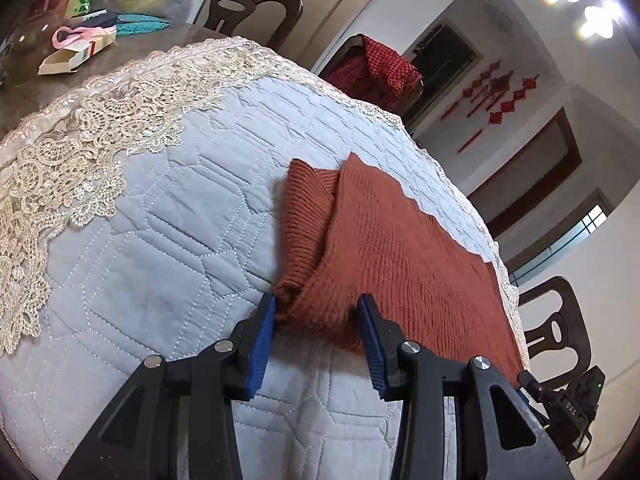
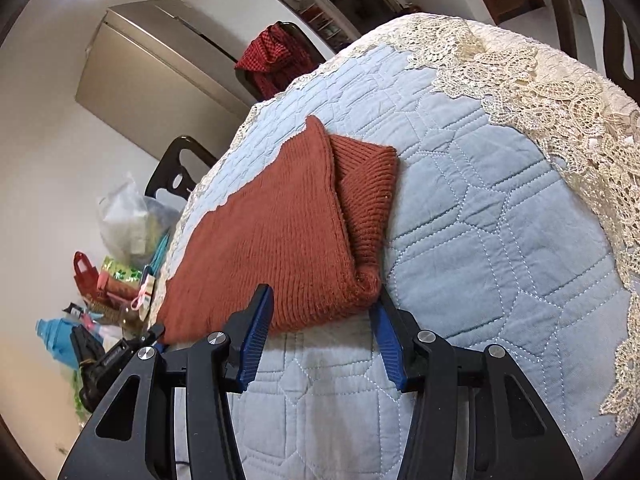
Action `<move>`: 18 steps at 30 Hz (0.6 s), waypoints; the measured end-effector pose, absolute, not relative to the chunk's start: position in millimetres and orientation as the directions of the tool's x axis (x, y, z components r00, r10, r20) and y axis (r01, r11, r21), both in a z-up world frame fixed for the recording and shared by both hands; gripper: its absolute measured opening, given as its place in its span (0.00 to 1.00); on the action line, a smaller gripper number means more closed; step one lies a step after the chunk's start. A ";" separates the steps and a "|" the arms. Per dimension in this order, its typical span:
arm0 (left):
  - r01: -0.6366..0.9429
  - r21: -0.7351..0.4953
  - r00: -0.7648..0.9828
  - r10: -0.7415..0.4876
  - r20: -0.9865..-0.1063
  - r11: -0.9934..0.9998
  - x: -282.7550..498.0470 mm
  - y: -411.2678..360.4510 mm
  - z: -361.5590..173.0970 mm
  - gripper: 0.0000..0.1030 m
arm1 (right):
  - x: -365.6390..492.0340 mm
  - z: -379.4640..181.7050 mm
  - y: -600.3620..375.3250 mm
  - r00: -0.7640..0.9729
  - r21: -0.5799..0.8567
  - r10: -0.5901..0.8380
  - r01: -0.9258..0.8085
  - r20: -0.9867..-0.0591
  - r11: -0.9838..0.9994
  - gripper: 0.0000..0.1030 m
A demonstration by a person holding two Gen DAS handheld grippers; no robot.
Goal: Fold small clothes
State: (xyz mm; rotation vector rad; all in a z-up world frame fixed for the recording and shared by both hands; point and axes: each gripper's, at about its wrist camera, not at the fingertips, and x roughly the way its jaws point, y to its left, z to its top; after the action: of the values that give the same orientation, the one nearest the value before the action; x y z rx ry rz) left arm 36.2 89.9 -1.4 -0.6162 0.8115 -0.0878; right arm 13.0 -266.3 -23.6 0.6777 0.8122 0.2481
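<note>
The rust sweater (image 1: 384, 240) lay partly folded, sleeve tucked under; both grippers' fingers (image 1: 264, 340) (image 2: 256, 332) stood released around its near corners, further folds remaining.

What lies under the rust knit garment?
The rust knit garment lies on the blue quilted cover; its ribbed part is folded under the top layer. Anything beneath is hidden.

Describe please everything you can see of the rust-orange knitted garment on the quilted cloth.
The rust-orange knitted garment lies flat on the pale blue quilted cloth, already partly folded. Its body is a fine knit; a coarser ribbed part is tucked under at each end. Both near corners sit between blue-padded fingers: the left gripper at one, the right gripper at the other. Whether the pads press on it is unclear.
</note>
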 end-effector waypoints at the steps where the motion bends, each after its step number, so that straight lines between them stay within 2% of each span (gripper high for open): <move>1: -0.164 -0.551 0.694 -0.301 -0.654 0.818 37.2 92.4 -2.4 0.36 | 13.5 -24.0 -266.6 0.674 0.640 0.446 0.052 -0.589 0.767 0.43; 4: -0.177 -0.560 0.693 -0.302 -0.655 0.809 40.2 98.1 -3.9 0.28 | 15.9 -26.9 -269.0 0.669 0.630 0.432 0.072 -0.605 0.773 0.27; 7: -0.166 -0.558 0.688 -0.310 -0.656 0.813 42.3 96.9 -2.1 0.21 | 17.6 -28.2 -271.3 0.667 0.633 0.431 0.081 -0.608 0.770 0.18; 11: -0.128 -0.538 0.689 -0.316 -0.653 0.833 39.6 93.5 6.4 0.15 | 16.2 -23.9 -270.7 0.668 0.633 0.436 0.068 -0.603 0.771 0.14; 18: -0.062 -0.520 0.681 -0.345 -0.646 0.852 18.8 94.8 22.2 0.13 | 5.5 -14.6 -277.5 0.661 0.651 0.473 0.030 -0.582 0.759 0.13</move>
State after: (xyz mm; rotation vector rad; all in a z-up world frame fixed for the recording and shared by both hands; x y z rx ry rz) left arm 18.8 94.8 22.2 -0.5418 0.8161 -0.1674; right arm 5.5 -277.5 -14.6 0.6779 0.8216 0.2732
